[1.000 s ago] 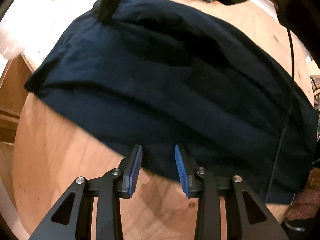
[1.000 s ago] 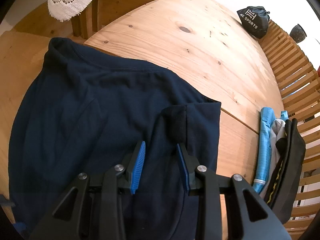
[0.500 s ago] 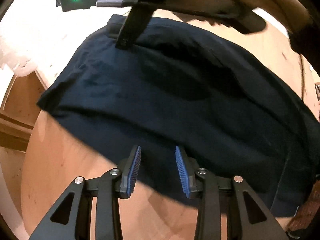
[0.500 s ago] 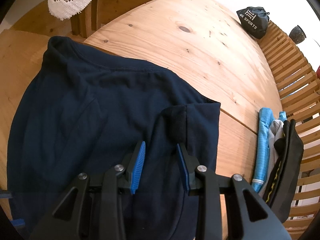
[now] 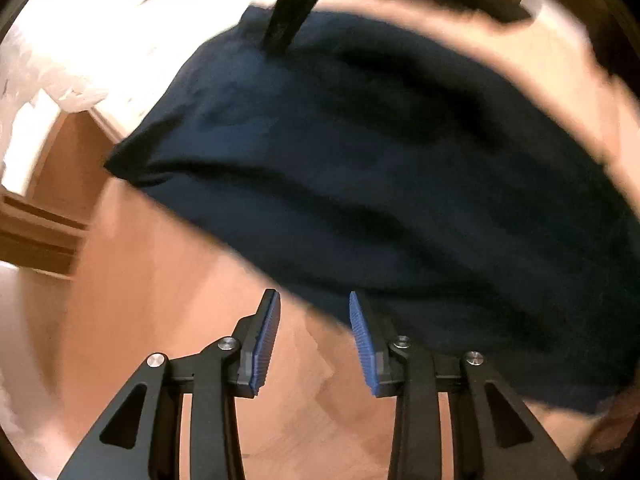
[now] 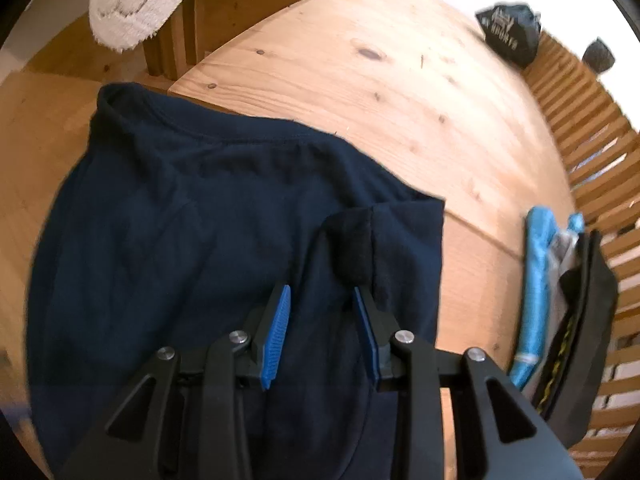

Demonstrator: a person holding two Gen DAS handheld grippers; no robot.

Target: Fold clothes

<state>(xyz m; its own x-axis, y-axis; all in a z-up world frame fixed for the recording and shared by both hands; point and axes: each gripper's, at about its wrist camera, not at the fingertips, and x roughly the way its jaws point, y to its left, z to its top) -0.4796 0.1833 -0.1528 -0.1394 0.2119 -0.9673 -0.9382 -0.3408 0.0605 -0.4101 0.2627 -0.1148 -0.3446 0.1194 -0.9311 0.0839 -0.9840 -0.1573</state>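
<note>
Shirt (image 6: 192, 240), navy, lies spread on a round wooden table (image 6: 360, 92), collar toward its far edge. Left gripper (image 5: 312, 328) and right gripper (image 6: 320, 320) hover part-open, holding nothing. Best to pinch the hem squarely at its edge before folding.

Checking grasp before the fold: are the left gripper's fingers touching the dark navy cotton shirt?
Cannot tell. Left wrist view: left gripper open, nothing between its fingers; shirt hem blurred at the tips.

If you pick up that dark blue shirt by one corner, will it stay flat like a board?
Probably not. The dark blue cotton shirt already lies in soft wrinkles and one sleeve is folded over, so it would likely droop. It looks thin, so probably light.
</note>
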